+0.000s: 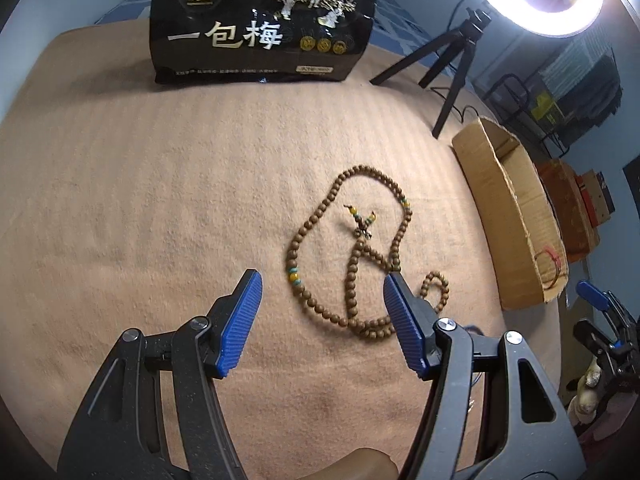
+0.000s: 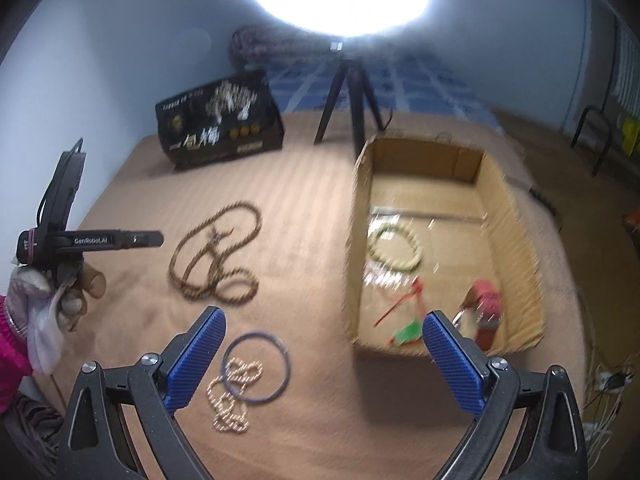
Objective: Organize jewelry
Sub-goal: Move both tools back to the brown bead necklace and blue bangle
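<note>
A long brown wooden bead necklace (image 1: 294, 278) with a few yellow and green beads lies in loops on the tan cloth. My left gripper (image 1: 324, 314) hangs open just above its near side, and the right blue pad (image 1: 404, 320) covers part of a loop. Nothing is between the pads. From the right wrist the same necklace (image 2: 178, 258) lies ahead on the left. My right gripper (image 2: 324, 356) is open and empty over the cloth. A blue bangle (image 2: 286, 364) and a pale gold bead chain (image 2: 230, 404) lie beside its left pad.
An open cardboard box (image 2: 354, 240) to the right holds a pale bead bracelet (image 2: 396, 248) and red and green pieces. A black snack bag (image 1: 260, 20) and a ring light's tripod (image 2: 352, 100) stand at the back. A gloved hand (image 2: 36, 288) holds the left gripper.
</note>
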### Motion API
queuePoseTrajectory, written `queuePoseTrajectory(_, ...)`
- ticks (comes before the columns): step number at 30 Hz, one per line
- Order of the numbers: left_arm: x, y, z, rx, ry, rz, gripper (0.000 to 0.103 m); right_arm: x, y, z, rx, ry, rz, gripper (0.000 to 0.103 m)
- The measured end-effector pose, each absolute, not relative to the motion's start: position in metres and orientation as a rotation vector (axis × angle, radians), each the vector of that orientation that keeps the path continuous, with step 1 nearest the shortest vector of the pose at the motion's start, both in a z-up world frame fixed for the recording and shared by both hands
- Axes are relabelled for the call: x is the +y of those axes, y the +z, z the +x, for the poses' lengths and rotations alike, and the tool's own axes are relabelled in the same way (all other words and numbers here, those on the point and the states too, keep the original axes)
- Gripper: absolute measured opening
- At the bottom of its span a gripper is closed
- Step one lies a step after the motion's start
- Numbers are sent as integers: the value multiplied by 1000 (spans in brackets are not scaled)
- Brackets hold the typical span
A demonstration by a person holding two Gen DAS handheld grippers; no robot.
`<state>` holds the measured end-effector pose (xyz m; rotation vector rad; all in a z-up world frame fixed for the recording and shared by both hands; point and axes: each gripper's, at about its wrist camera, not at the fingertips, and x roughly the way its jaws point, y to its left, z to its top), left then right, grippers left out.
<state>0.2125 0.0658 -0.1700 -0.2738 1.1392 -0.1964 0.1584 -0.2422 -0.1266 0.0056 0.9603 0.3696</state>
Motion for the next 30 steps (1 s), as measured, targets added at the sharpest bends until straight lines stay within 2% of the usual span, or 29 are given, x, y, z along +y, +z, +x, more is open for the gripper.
queuePoseTrajectory(8, 70, -180, 213, 1171, -197, -316, 65, -230, -160, 153, 1102, 406, 13, 82)
queuePoseTrajectory(10, 72, -185, 214, 1191, -197, -345, 65, -228, -168, 154, 1137, 415, 23, 72)
queuePoseTrajectory(16, 71, -193, 218, 1218, -198, -396, 65, -223, -188, 157, 1214, 424, 46, 60)
queuePoseTrajectory(23, 72, -201, 224, 1240, -182, -447, 65, -217, -192, 155, 1224, 465, 51, 61)
queuePoseTrajectory(30, 74, -209, 227, 1269, -177, -489, 65, -193, -198, 149, 1211, 492, -30, 79)
